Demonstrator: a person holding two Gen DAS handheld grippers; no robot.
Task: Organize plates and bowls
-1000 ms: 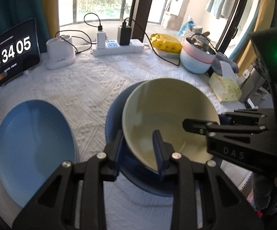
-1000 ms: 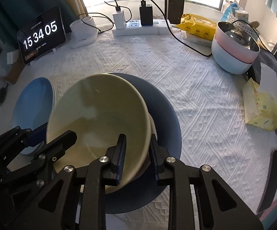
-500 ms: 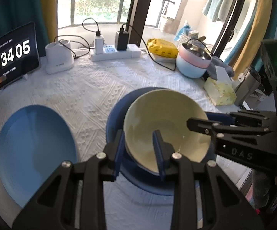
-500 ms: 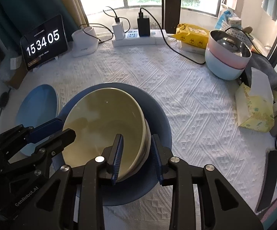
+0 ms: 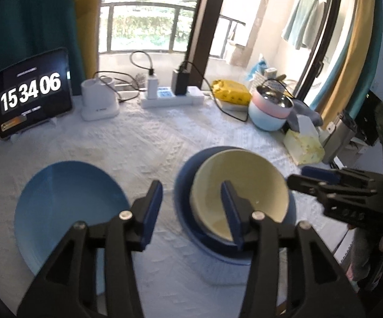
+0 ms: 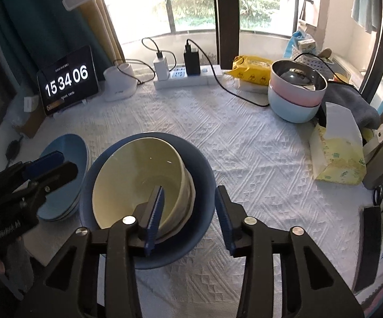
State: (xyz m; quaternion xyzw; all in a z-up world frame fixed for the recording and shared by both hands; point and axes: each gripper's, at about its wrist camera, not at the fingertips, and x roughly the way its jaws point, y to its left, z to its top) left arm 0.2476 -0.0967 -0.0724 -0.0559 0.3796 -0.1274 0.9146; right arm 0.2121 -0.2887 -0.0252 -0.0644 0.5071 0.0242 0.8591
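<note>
Both tools stand with their jaws apart and nothing pressed between the pads: the left tool (image 5: pixel 191 206) and the right tool (image 6: pixel 188 212) have just been opening, and each now hangs clear above the yellow bowl (image 6: pixel 136 180). That bowl sits nested in a white bowl (image 6: pixel 188 198), of which only a rim sliver shows at the right, and the pair rests inside the dark blue bowl (image 6: pixel 202 175) on the white-clothed surface (image 6: pixel 244 153). Just beside it to the left lies the light blue plate (image 5: pixel 67 206), empty; from the right wrist it looks like a stack of several, though I cannot count them. A second ago both tools were clamped on the yellow bowl's rim, holding it tilted over the blue one; now it lies level and settled, and the clock tablet (image 5: pixel 32 92) has ticked on by one second. Farther back a pink and pale blue bowl stack (image 6: pixel 294 98) holds a steel bowl, its contents hard to make out. Beside it stands a tissue box (image 6: pixel 337 153).
</note>
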